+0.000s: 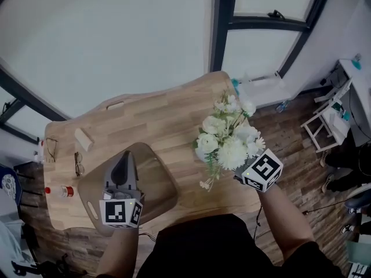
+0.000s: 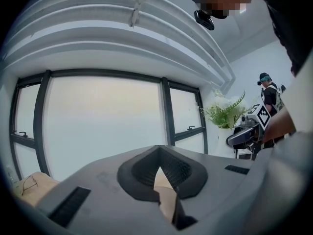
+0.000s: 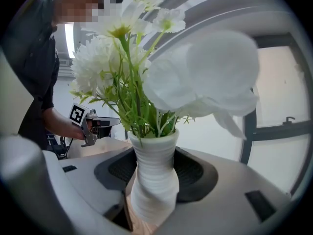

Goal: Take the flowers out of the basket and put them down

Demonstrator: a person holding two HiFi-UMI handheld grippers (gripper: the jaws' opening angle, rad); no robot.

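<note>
White flowers [image 1: 229,138] stand in a ribbed white vase [image 3: 154,180]. My right gripper [image 1: 242,172] is shut on the vase's body and holds it upright over the right part of the wooden table [image 1: 168,117], clear of the basket. The brown wooden basket [image 1: 162,184] sits at the table's near left. My left gripper [image 1: 123,164] lies over it, its jaws shut on a thin tan strip that looks like the basket's wall [image 2: 164,195]. In the left gripper view the flowers [image 2: 222,112] and the right gripper [image 2: 244,137] show at the right.
Two pairs of glasses [image 1: 78,164], a small wooden block [image 1: 84,139] and a red-capped bottle [image 1: 61,191] lie on the table's left side. A white stool [image 1: 324,126] stands on the floor to the right. Another person [image 2: 268,89] stands far off.
</note>
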